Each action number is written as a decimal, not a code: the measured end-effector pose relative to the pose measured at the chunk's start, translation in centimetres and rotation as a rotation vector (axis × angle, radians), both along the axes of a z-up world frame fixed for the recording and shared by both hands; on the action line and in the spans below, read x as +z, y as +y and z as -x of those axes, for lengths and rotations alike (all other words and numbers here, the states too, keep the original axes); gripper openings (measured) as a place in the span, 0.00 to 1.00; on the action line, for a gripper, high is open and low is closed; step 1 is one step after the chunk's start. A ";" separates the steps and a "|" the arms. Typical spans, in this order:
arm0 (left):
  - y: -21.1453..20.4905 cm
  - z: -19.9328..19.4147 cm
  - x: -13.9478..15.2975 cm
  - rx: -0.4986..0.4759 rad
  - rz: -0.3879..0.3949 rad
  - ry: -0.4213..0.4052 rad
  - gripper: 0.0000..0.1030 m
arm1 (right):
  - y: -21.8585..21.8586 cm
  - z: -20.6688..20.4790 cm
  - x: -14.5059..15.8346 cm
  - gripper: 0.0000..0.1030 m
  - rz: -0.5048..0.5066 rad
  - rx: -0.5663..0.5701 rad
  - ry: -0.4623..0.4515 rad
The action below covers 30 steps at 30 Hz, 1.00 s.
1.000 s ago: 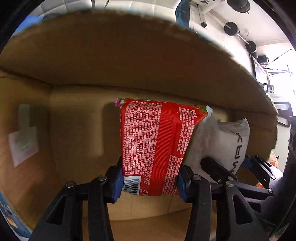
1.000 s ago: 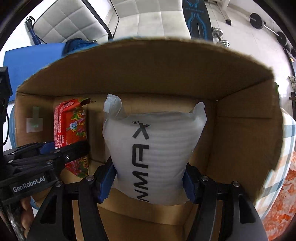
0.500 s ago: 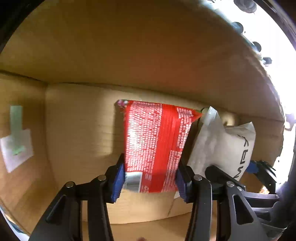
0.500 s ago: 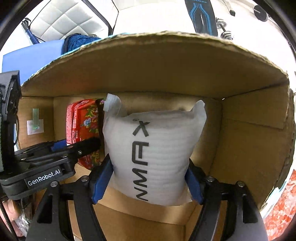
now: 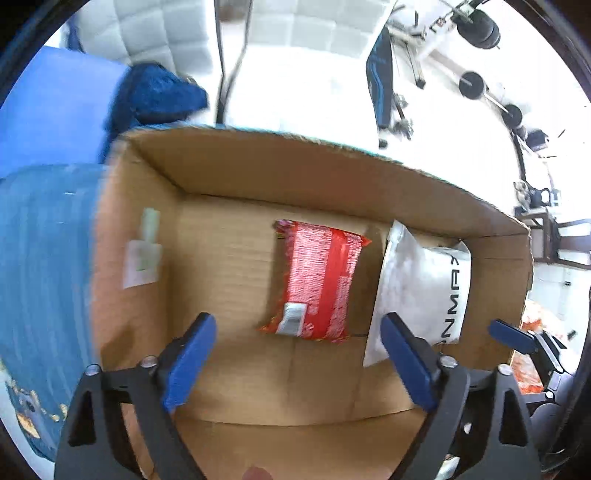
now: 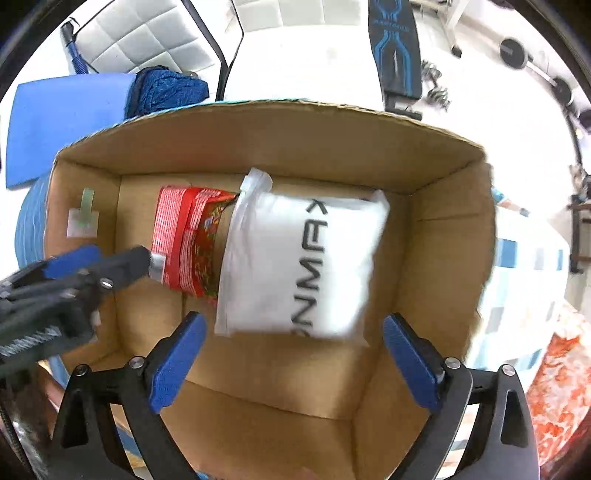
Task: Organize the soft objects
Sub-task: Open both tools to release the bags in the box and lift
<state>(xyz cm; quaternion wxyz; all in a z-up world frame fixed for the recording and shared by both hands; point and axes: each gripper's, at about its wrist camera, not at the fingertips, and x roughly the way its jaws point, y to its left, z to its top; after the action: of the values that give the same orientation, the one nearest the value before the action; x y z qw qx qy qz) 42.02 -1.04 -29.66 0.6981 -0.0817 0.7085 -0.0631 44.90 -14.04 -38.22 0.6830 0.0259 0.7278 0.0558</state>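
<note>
A red printed packet (image 5: 317, 280) lies on the floor of an open cardboard box (image 5: 280, 173), with a white padded pouch (image 5: 421, 288) lettered in black beside it on the right. My left gripper (image 5: 295, 354) hangs above the box, its jaws opening wide, nothing between them. In the right wrist view the white pouch (image 6: 303, 266) lies partly over the red packet (image 6: 184, 240) inside the box (image 6: 443, 236). My right gripper (image 6: 291, 362) is above it, jaws opening, pads clear of the pouch. The left gripper's black body (image 6: 74, 273) shows at the left.
A blue mat (image 6: 62, 110) and a dark blue bundle (image 6: 166, 88) lie beyond the box's far left corner. A white quilted chair (image 6: 147, 33) and gym gear (image 6: 395, 51) stand on the floor behind. A patterned cloth (image 6: 554, 387) lies right of the box.
Both grippers let go: the red packet and the white pouch dropped to the box floor. Both grippers rose, and the jaws spread wide.
</note>
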 end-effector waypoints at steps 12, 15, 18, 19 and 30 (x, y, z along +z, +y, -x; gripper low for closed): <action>2.5 8.6 7.4 0.042 -0.092 -0.240 1.00 | 0.2 9.6 5.7 1.00 0.041 -0.055 -0.233; 1.6 10.8 8.2 0.044 -0.108 -0.275 1.00 | -0.2 11.9 7.6 1.00 0.013 -0.071 -0.288; 0.6 11.8 8.3 0.044 -0.122 -0.304 1.00 | -0.5 13.5 8.9 1.00 0.003 -0.075 -0.303; 0.4 12.4 8.6 0.044 -0.125 -0.320 1.00 | -0.3 14.3 9.5 1.00 0.012 -0.075 -0.313; 0.7 18.4 13.0 0.004 -0.128 -0.427 1.00 | 1.2 20.8 15.1 1.00 0.016 -0.090 -0.403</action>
<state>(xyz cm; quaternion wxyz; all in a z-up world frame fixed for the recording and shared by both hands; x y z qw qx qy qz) 23.63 -0.38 -16.68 0.8361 -0.0232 0.5471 -0.0326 24.12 -12.83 -23.12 0.8168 0.0415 0.5749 0.0235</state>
